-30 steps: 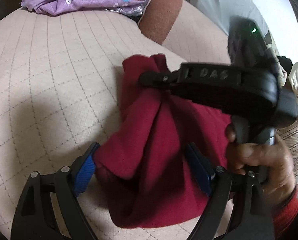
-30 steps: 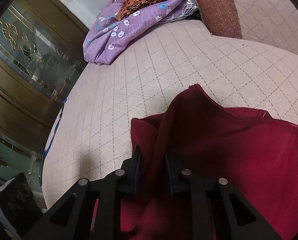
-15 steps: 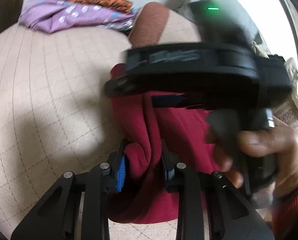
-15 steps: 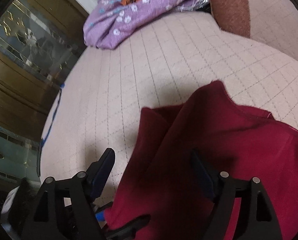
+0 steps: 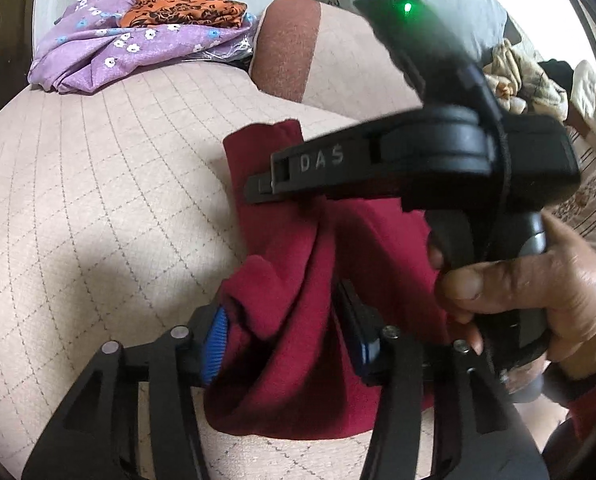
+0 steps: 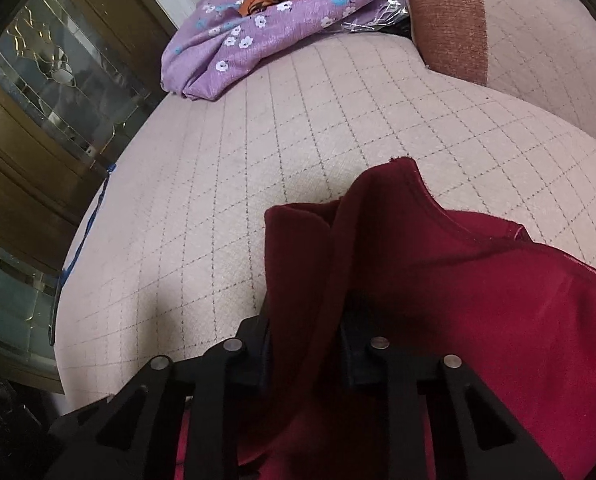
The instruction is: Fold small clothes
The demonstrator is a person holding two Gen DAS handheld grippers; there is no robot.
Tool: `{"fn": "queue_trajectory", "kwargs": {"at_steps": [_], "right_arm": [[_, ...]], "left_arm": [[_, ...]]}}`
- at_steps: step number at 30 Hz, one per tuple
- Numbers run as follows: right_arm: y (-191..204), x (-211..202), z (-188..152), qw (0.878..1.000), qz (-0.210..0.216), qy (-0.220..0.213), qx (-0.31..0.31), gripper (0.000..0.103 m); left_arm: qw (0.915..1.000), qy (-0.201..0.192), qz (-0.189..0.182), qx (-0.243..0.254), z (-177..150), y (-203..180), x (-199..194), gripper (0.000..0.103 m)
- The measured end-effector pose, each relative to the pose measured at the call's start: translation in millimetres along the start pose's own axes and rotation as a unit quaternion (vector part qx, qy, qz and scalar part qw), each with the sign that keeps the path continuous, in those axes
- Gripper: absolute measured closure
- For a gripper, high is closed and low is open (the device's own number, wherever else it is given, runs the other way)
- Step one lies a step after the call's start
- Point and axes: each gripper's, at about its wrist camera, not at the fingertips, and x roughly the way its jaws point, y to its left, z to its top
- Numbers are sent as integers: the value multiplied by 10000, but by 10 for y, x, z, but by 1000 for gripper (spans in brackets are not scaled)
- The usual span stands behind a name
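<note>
While the red garment [image 5: 298, 280] is bunched at frame centre, left gripper [image 5: 290, 336] jaws are opening around a fold; right gripper [image 6: 303, 344] jaws are closing on cloth; flattening is judged next.

The black right gripper [image 5: 258, 190] held across the left view is hiding the middle of the crumpled dark-red cloth [image 5: 290, 280], whose right side is running off the right view's edge.

I read only "DAS", pale raised letters on the side of the black plastic right gripper [image 5: 258, 192]; nothing else legible.
</note>
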Motion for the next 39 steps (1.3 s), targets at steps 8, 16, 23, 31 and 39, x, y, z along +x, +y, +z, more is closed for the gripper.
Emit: {"fn": "queue_trajectory", "kwargs": {"at_steps": [8, 16, 23, 31, 39], "right_arm": [[6, -26, -6, 10000, 71, -64, 28, 78], [-11, -39, -40, 9998, 128, -153, 70, 78], [-11, -148, -76, 9990, 223, -387, 35, 79], [-121, -761, -95, 9965, 394, -742, -30, 80], [-585, -1573, -297, 9934, 37, -1141, 95, 82]], "left_arm": [[9999, 64, 92, -106, -9, 68, 37, 53], [9998, 85, 160, -82, 6, 72, 96, 56], [10000, -18, -9, 15, 18, -32, 3, 78], [9989, -234, -387, 146, 185, -472, -313, 79], [9946, -149, -783, 660, 361, -1356, -293, 79]]}}
